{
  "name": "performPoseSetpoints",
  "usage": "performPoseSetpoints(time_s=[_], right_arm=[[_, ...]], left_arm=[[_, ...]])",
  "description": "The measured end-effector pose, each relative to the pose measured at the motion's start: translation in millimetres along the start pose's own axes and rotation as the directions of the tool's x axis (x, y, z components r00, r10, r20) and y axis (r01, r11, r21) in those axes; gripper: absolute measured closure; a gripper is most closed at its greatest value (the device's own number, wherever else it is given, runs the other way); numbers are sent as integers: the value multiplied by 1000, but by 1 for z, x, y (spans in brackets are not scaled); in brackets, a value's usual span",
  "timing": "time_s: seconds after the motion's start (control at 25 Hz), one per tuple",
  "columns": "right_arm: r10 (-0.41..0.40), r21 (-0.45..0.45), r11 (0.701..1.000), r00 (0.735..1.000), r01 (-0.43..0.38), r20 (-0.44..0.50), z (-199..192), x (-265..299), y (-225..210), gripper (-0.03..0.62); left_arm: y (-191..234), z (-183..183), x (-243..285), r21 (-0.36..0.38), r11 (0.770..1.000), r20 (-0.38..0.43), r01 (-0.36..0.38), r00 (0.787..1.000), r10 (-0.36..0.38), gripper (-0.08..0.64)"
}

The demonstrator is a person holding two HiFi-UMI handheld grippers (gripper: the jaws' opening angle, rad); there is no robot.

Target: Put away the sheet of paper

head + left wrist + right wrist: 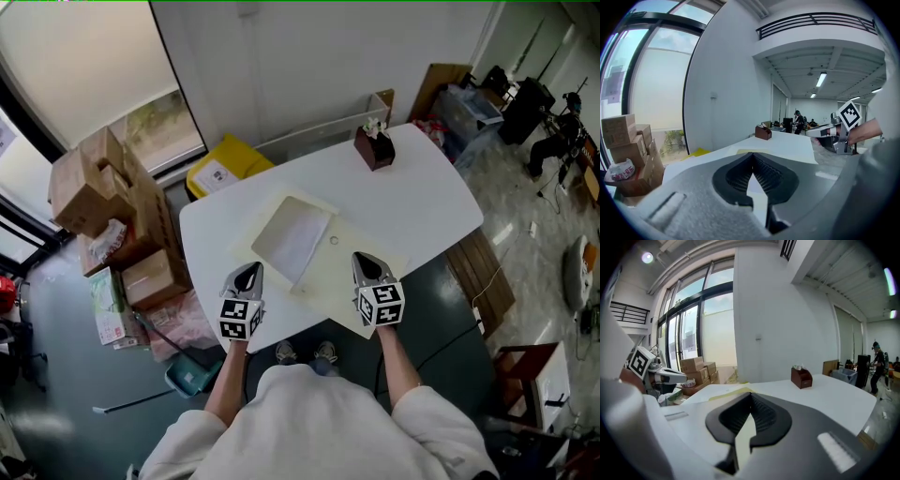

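R gripper [750, 404] clamps folder flap [743, 439] | L gripper [752, 159] closed, hold unclear

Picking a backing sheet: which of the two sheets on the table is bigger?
The cream sheet; its edges stick out past the smaller white sheet lying on it.

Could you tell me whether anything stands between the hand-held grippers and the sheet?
Nothing visible does: the sheet lies on the folder, just ahead of the left hand-held gripper and the right hand-held gripper.
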State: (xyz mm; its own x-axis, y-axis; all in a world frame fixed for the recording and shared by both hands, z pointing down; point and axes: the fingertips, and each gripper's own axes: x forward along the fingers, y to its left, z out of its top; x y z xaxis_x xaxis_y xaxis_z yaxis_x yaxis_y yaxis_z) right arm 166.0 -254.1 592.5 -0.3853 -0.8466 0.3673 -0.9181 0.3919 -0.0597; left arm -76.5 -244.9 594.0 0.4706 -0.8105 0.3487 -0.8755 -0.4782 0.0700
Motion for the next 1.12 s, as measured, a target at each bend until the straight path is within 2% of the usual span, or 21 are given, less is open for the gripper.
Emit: performPoseSetpoints(time_s=[0.2,0.4,0.76,1.12], right_arm=[[-63,-24,998,994,66,90,27,-33,-12,591],[-115,-37,992,985,121,126,34,-61,-24,591],[-179,-10,983,978,181,109,14,-89,-38,591],[-173,-8,985,979,175,112,16,-78,-37,591]], left_arm=[[-11,10,5,22,1000,10,22,1000,-22,554],[-20,17,4,34,999,21,32,999,-33,554],[-23,26,2,40,999,34,32,999,-34,554],[-23,29,0,39,999,39,20,999,-22,554]])
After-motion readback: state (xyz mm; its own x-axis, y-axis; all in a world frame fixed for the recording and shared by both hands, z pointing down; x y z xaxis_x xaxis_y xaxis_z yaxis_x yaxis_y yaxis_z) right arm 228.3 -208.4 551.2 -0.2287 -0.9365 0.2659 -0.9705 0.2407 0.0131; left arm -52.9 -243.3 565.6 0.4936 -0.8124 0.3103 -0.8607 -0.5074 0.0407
